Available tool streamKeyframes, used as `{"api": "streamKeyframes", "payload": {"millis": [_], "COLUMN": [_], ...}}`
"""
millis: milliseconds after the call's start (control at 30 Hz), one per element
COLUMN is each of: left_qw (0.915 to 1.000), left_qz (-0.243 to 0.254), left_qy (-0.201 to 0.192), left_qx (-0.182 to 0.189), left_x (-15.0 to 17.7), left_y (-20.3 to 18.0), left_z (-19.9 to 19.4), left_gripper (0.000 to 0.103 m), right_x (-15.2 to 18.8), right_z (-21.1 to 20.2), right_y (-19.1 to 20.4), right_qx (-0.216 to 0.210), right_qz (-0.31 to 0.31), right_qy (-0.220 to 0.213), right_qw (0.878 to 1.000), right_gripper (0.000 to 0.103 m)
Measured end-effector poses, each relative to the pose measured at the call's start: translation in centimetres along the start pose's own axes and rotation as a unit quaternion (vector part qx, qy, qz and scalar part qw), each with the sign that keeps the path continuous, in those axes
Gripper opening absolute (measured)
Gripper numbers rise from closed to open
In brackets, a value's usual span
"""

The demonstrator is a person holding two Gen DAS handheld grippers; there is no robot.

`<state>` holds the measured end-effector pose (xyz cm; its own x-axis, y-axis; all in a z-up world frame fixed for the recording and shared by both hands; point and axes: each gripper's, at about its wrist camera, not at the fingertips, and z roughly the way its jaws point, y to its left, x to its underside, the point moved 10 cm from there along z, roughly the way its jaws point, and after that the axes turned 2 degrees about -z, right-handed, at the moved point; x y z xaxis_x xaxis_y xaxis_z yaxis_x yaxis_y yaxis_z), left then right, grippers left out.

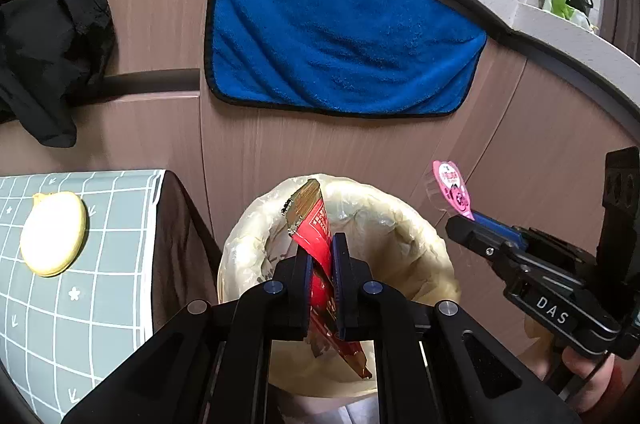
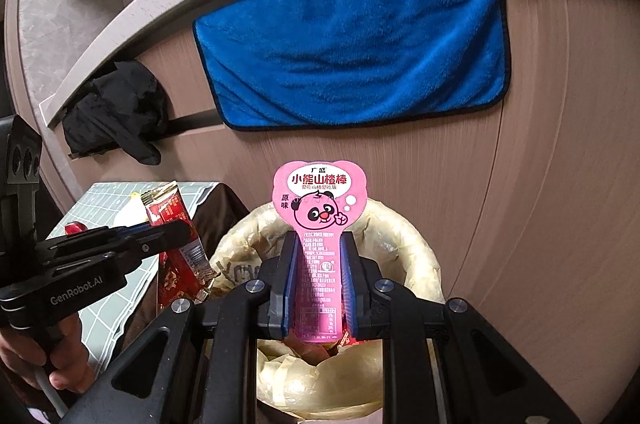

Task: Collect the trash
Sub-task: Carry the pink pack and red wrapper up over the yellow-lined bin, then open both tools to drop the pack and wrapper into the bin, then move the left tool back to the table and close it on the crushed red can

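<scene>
My left gripper (image 1: 321, 256) is shut on a red snack wrapper (image 1: 314, 220) and holds it over the open trash bin lined with a pale bag (image 1: 404, 224). My right gripper (image 2: 319, 256) is shut on a pink panda-printed snack wrapper (image 2: 320, 200), upright above the same bin (image 2: 416, 256). In the left wrist view the right gripper (image 1: 460, 220) sits right of the bin with the pink wrapper (image 1: 452, 184). In the right wrist view the left gripper (image 2: 176, 232) holds the red wrapper (image 2: 172, 212) left of the bin.
A low table with a grey grid mat (image 1: 100, 284) stands left of the bin, with a round cream object (image 1: 52, 232) on it. A blue towel (image 1: 336, 36) and a black cloth (image 1: 48, 52) hang on the cabinet front behind. A countertop runs above.
</scene>
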<state>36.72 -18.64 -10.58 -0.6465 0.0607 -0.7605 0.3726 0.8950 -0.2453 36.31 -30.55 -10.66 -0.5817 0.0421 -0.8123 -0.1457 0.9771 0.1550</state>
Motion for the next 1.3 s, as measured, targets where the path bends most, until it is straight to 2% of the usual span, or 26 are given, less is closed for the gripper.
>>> {"api": "streamKeyframes", "payload": {"millis": [567, 667, 767, 900, 1100, 1300], "left_qw": [0.9994, 0.9986, 0.9967, 0.9983, 0.9996, 0.9989], "left_qz": [-0.007, -0.014, -0.030, -0.032, -0.024, -0.036], "left_qy": [0.024, 0.032, 0.043, 0.022, 0.011, -0.009], "left_qx": [0.024, 0.040, 0.063, 0.044, 0.012, -0.030], "left_x": [-0.5, -0.4, -0.4, -1.3, -2.2, -1.9], "left_y": [-0.4, -0.6, -0.5, 0.2, 2.3, 6.8], "left_z": [1.9, 2.3, 2.5, 1.7, -0.4, -4.4], "left_gripper": [0.010, 0.014, 0.029, 0.038, 0.041, 0.041], "right_x": [0.5, 0.6, 0.9, 1.1, 0.5, -0.6], "right_z": [1.6, 1.9, 2.1, 1.9, 0.9, 0.1], "right_y": [-0.6, -0.8, -1.1, -1.3, -0.8, 1.9], "right_qx": [-0.008, -0.012, -0.006, 0.002, 0.012, 0.001], "right_qz": [0.012, 0.022, 0.026, 0.032, 0.029, 0.013], "right_qy": [0.016, 0.019, 0.025, 0.027, 0.020, 0.010], "right_qw": [1.000, 1.000, 0.999, 0.999, 0.999, 1.000], "right_gripper": [0.019, 0.021, 0.034, 0.034, 0.034, 0.034]}}
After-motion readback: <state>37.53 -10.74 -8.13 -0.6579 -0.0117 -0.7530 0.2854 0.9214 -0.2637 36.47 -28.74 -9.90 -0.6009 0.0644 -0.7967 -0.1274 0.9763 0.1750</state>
